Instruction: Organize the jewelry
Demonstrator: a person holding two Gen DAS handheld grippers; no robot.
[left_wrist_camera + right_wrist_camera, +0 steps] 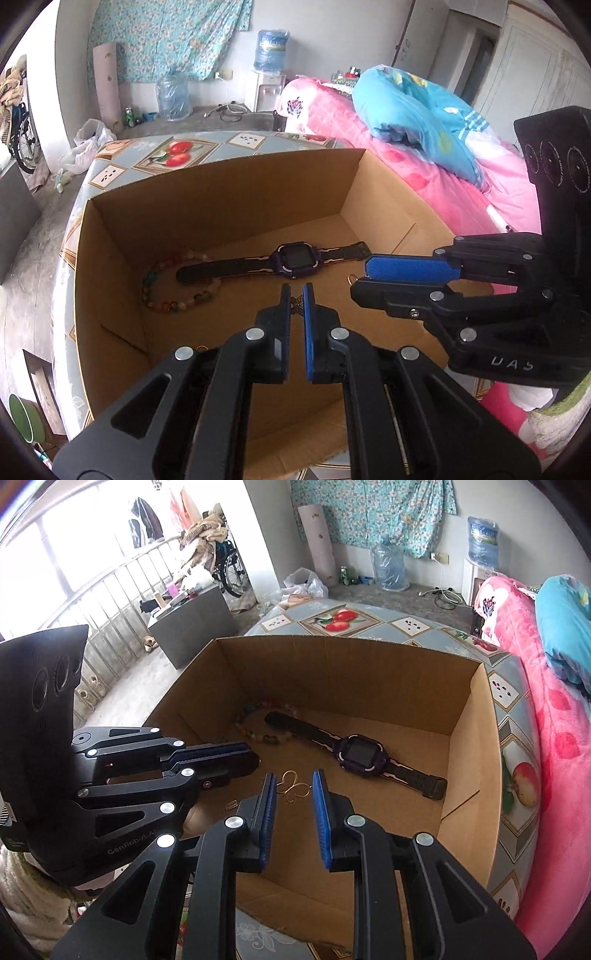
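Both claws hang over the cardboard box [221,192]: left gripper [296,295] pinching a small patterned trinket [296,303], right gripper [293,788] narrowly parted around a gold wire earring [291,787], watch [360,755] and bead bracelet [177,280] lying beyond them.

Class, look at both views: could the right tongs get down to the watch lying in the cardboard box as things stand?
Probably yes: the cardboard box is open-topped, the watch lies uncovered on its floor, and nothing sits between it and the right tongs.

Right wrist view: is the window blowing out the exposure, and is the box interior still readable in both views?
Right wrist view: window overexposed white, yet watch sharp. Left wrist view: even light, bead bracelet slightly soft; fisheye bends cardboard box edges.
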